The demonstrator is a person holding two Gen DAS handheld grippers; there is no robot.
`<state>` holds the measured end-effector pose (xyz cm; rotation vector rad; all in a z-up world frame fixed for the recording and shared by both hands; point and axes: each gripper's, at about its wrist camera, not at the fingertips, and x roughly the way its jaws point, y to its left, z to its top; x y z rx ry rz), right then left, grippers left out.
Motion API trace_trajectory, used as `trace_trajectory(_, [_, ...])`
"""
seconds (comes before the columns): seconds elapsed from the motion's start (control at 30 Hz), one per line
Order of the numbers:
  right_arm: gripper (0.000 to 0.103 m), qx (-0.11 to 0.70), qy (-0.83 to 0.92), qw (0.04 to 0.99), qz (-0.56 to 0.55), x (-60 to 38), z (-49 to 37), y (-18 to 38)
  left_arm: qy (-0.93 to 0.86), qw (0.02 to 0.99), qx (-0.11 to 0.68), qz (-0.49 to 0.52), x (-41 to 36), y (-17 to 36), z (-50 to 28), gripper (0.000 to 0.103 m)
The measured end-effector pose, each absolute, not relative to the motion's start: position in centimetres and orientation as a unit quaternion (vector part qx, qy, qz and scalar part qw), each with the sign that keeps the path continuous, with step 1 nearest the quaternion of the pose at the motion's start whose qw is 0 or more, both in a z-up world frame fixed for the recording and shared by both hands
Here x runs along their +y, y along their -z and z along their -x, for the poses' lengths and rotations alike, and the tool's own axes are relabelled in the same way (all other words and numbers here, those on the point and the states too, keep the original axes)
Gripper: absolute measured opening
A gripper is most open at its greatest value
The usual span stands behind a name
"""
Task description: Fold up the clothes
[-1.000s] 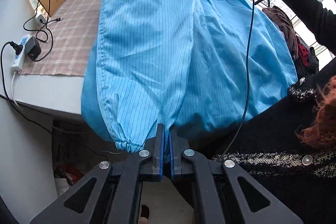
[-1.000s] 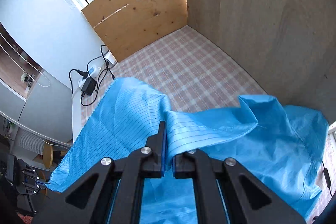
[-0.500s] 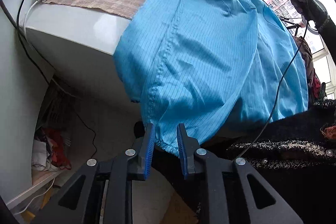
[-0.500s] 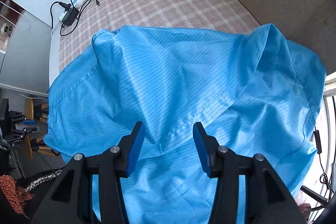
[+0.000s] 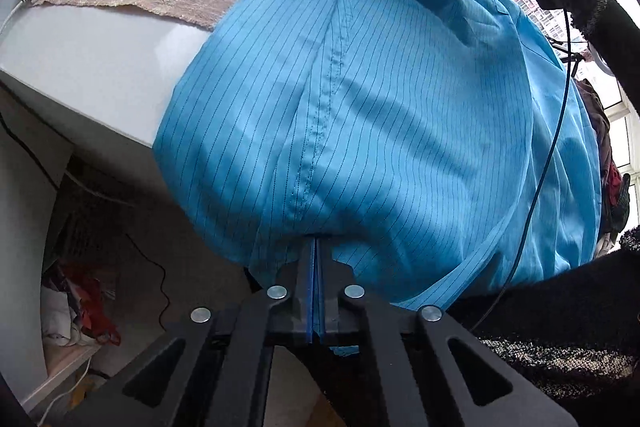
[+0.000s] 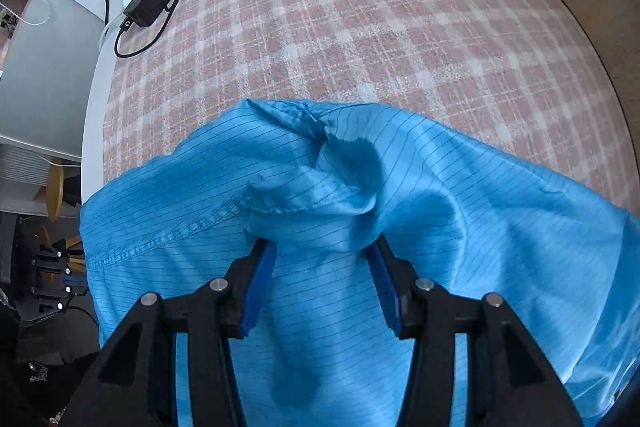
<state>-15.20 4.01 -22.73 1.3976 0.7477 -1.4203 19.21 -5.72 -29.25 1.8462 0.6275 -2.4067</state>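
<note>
While the left claw (image 5: 316,247) pinches the blue garment's (image 5: 400,107) hem, the right claw (image 6: 322,267) gapes above it.

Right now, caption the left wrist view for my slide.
Left gripper pinches the blue striped garment's hanging edge while it drapes off the plaid-covered table.

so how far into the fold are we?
Early. Done: the blue garment is spread over the checked cloth, its lower part hanging off the table edge. In hand: the left hand-held gripper is shut on the hanging hem; the right hand-held gripper straddles a bunched ridge, open. Left: every fold.
</note>
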Motion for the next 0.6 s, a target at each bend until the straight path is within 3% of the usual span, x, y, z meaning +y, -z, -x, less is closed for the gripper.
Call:
trace_trajectory(0.13, [0.047, 0.273, 0.589, 0.521, -0.554, 4.4, 16.8, 17.4, 0.778, 0.062, 0.203, -0.592, -7.9, 28.2, -21.6, 0.000])
trace_trajectory(0.23, [0.047, 0.291, 0.619, 0.499, -0.532, 2.7, 17.3, 15.3, 0.780, 0.075, 0.203, -0.588, -9.3, 27.3, -22.1, 0.000])
trace_trajectory(0.43, [0.047, 0.450, 0.581, 0.444, -0.514, -4.6, 14.4, 20.2, 0.796, 0.066, 0.150, -0.582, -10.4, 26.7, -18.4, 0.006])
trace_trajectory(0.6, [0.047, 0.533, 0.537, 0.411, -0.508, -4.8, 13.4, 23.0, 0.802, 0.049, 0.151, -0.576, -11.7, 27.1, -17.1, 0.007])
